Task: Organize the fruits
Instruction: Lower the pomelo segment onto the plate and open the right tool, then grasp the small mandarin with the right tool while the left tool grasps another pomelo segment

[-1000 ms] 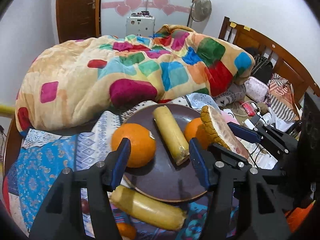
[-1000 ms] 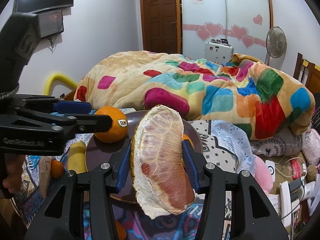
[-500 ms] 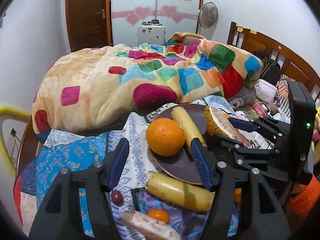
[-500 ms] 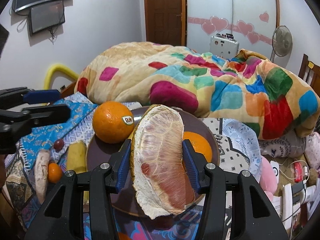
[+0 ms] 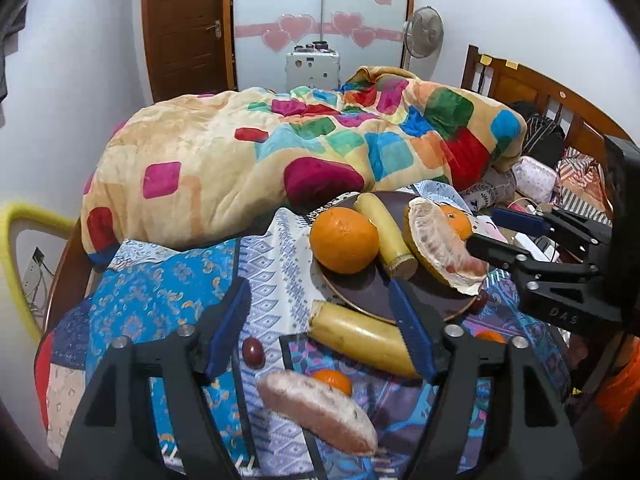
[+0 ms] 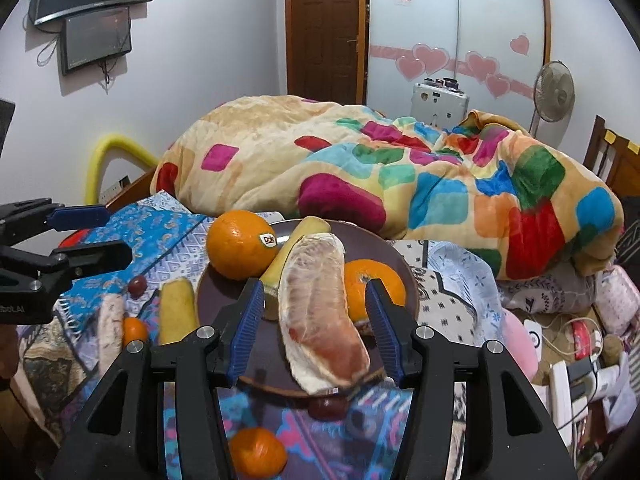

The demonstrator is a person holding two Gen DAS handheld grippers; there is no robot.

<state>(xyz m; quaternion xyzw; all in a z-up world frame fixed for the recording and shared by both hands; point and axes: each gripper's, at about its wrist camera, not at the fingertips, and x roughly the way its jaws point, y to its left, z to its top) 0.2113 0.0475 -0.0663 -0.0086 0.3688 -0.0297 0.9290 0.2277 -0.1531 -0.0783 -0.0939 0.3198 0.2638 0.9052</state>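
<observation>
Resting now on the plate (image 6: 404,276), the pomelo (image 6: 320,312) lies between the right gripper's (image 6: 316,328) parted, released jaws. Left gripper (image 5: 320,324) has withdrawn, jaws wide and empty.

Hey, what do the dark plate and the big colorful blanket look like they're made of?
The plate looks like glazed ceramic or smooth plastic; which one is unclear. It is dark brown with a soft sheen on its bare rim. The blanket looks like thick plush fleece: matte, fuzzy, bunched in soft rounded folds.
</observation>
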